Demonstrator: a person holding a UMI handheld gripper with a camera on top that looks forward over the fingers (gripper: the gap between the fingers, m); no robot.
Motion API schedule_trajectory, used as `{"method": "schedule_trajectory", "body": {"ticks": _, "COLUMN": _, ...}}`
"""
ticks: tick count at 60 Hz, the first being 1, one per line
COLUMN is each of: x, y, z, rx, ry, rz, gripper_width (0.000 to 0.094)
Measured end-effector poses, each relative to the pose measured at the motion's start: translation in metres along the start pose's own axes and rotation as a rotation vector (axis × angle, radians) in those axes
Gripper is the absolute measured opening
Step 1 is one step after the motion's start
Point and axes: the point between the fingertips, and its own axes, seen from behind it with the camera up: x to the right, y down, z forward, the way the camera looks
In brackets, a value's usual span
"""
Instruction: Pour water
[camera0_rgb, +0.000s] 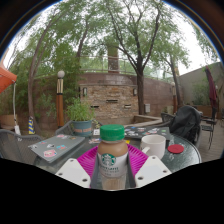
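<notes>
Since the bottle (112, 157) is already sitting right between the fingers of the gripper (112, 172), I'd say the step in hand is getting a solid hold before any lifting or tipping happens. Both magenta pads (88, 160) look like they're hugging the bottle's sides, so to me it reads as clenched on it, though the lower part of the bottle is cut off and I can't see whether it's resting on the desk (40, 148) or lifted

My take on doing it well: keep the squeeze on the wide labelled belly, not up on the narrow neck, and keep it upright until it's over the white cup (155, 146) just beyond the right finger. Also the green cap (112, 132) looks like it's on, so that would have to come off before anything pours

Materials-wise, the bottle looks like smooth glass with a rounded shoulder and a glossy wrap label with a green round logo, tan contents showing near the top. Slick stuff, so it could twist in the grip. The cap is a short ridged cylinder. The cup is plain, matte, straight-sided. A flat red round lid (176, 149) lies past it. The desk looks dark and glassy, and there's a round planter (81, 126) further back
</notes>
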Motion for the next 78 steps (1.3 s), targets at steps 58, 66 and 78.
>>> {"method": "schedule_trajectory", "body": {"ticks": 58, "x": 0.038, "y": -0.067, "z": 0.097, "rx": -0.041, "ry": -0.254, "rz": 1.769, "gripper_width": 0.0288}}
{"method": "schedule_trajectory", "body": {"ticks": 66, "x": 0.045, "y": -0.083, "z": 0.094, "rx": 0.011, "ry": -0.280, "rz": 1.979, "gripper_width": 0.0289}}
{"method": "schedule_trajectory", "body": {"ticks": 78, "x": 0.025, "y": -0.102, "z": 0.074, "rx": 0.042, "ry": -0.294, "rz": 2.179, "gripper_width": 0.0289}}
